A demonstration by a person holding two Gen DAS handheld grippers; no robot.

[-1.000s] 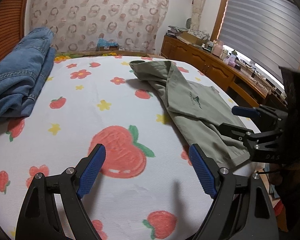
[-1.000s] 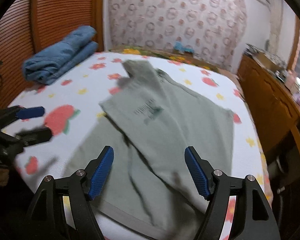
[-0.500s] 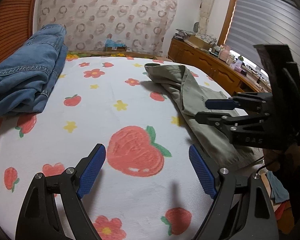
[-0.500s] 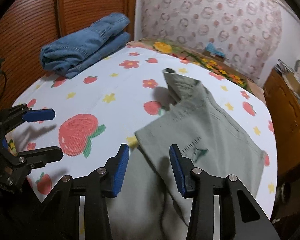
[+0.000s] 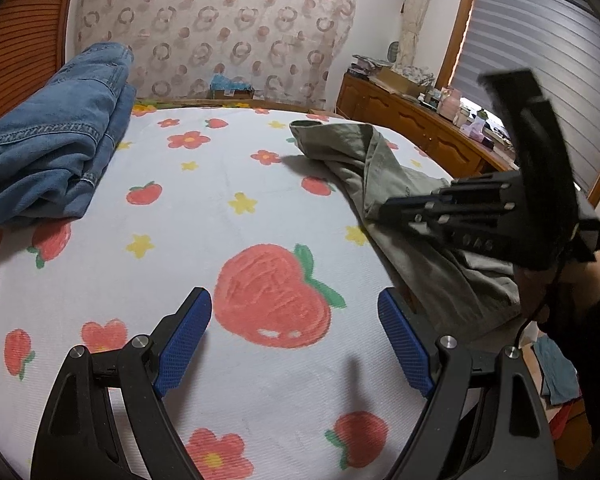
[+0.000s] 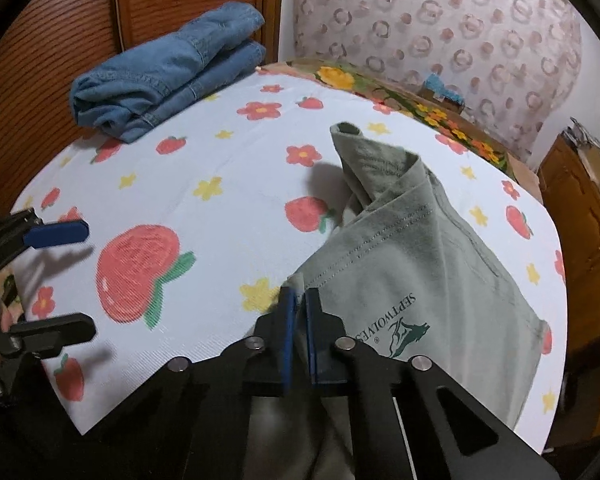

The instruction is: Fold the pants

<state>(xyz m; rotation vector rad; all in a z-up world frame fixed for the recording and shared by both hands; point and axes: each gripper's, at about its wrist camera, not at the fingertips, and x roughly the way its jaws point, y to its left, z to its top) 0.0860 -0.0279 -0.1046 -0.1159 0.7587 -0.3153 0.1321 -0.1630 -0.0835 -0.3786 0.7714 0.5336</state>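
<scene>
A bed covered by a white sheet (image 5: 228, 200) printed with strawberries and flowers fills both views. The pants (image 6: 440, 272), pale green with a printed logo, lie rumpled directly ahead of the right gripper (image 6: 299, 304) and spread away to its right, one end bunched up at the far side. That gripper is clamped tight on a near corner of the pants, a sliver of cloth pinched between its blue pads. The left gripper (image 5: 296, 340) hangs over bare sheet with its jaws wide apart and nothing between them; from it, the pants (image 5: 400, 208) lie ahead and off to the right, with the right gripper (image 5: 388, 212) poised over their edge. A stack of folded jeans (image 5: 48, 148) sits far ahead to the left, well apart from the pants. The step in hand looks to be taking hold of the pants to spread them flat. To do it well, the left gripper should likely take a matching corner, so both can lift and pull the cloth taut evenly. A pinch this close to the corner might slip under a sharp tug.
</scene>
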